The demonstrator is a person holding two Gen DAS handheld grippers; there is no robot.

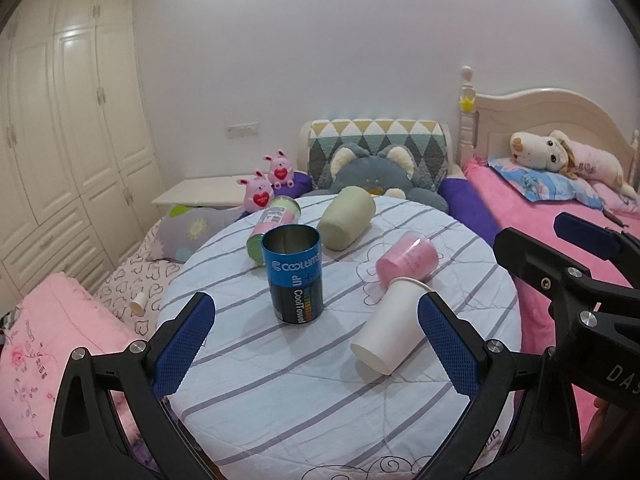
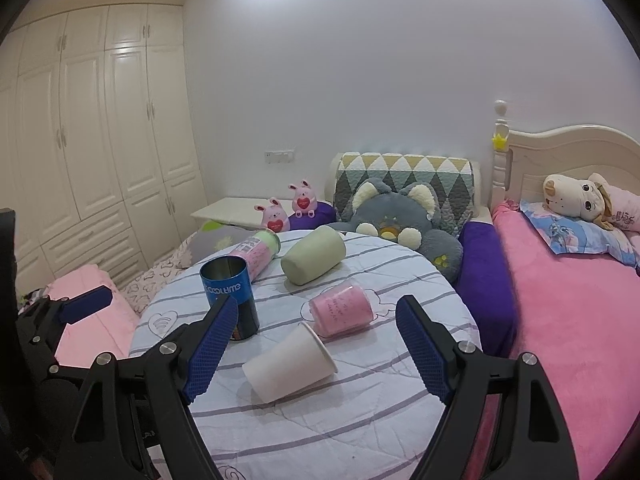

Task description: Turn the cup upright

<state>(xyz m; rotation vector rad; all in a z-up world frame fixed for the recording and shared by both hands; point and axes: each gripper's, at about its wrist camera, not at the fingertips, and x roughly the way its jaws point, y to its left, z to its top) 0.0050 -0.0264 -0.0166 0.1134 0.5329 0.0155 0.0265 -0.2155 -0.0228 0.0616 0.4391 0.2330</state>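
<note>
A white paper cup (image 1: pixel 390 326) lies on its side on the round striped table (image 1: pixel 304 392); it also shows in the right wrist view (image 2: pixel 288 362). A pink cup (image 1: pixel 406 258) (image 2: pixel 342 310), a green cup (image 1: pixel 346 218) (image 2: pixel 314 254) and a pink-and-green can (image 1: pixel 272 226) (image 2: pixel 256 252) lie on their sides too. A blue tin (image 1: pixel 296 274) (image 2: pixel 232 300) stands upright. My left gripper (image 1: pixel 316 328) is open and empty, in front of the tin and white cup. My right gripper (image 2: pixel 316 344) is open and empty around the white cup's near side.
A grey plush cat (image 1: pixel 376 178) sits behind the table. Two pink plush rabbits (image 1: pixel 268 184) stand at the back left. A pink bed (image 2: pixel 568 320) with a plush dog (image 2: pixel 580 200) lies to the right. White wardrobes (image 1: pixel 68 128) stand on the left.
</note>
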